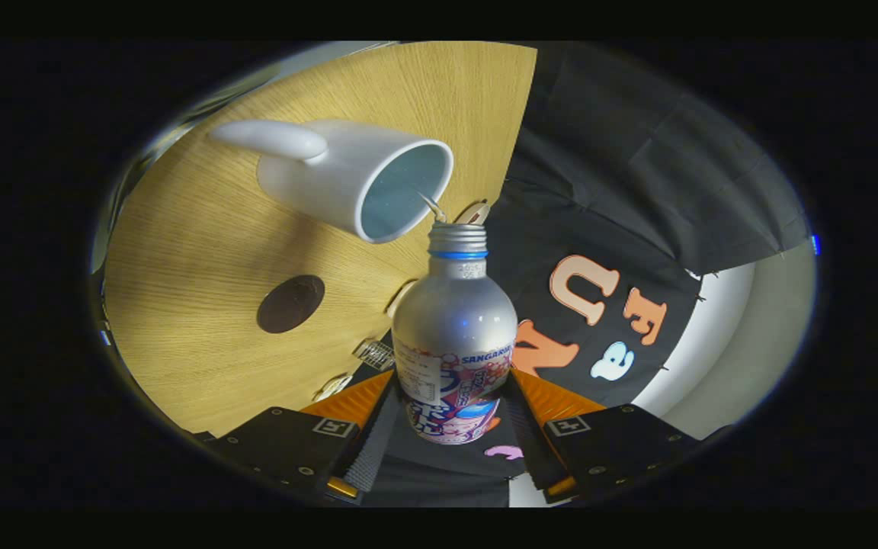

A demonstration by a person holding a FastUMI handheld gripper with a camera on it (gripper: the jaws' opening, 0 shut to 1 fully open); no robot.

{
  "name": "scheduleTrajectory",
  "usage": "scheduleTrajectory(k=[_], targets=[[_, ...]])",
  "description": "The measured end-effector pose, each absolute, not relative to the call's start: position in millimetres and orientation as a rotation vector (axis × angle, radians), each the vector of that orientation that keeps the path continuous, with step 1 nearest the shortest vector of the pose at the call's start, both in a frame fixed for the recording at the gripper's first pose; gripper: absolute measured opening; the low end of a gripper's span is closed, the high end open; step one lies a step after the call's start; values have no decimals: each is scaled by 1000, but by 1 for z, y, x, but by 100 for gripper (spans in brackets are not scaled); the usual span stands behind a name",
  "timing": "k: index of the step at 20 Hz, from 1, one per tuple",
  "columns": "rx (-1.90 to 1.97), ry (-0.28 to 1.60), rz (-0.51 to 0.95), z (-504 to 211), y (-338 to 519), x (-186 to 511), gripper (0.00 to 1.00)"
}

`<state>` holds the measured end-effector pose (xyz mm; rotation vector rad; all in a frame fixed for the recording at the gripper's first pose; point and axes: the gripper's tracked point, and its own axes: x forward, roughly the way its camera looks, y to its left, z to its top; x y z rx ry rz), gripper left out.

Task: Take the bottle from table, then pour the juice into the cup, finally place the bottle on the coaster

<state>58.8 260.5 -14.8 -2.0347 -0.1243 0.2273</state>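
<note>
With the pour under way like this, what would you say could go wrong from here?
1. The stream leaves the bottle mouth right at the cup rim, so a small wobble could spill juice onto the table.
2. The gripper clamps the bottle low, near its base, so the tilted bottle might pivot or slip between the fingers.
3. The coaster lies close beside the cup; swinging the bottle there could knock the cup.

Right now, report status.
Gripper shut on bottle. Bottle mouth at cup rim, juice pouring. Coaster unobstructed.
</note>
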Motion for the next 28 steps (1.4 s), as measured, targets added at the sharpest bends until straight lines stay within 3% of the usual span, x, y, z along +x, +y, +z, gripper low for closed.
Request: scheduleTrajectory(k=[16, 28], targets=[[-2030, -114, 239, -7, 258, 53, 76], [-1389, 46, 294, -31, 243, 50, 77]])
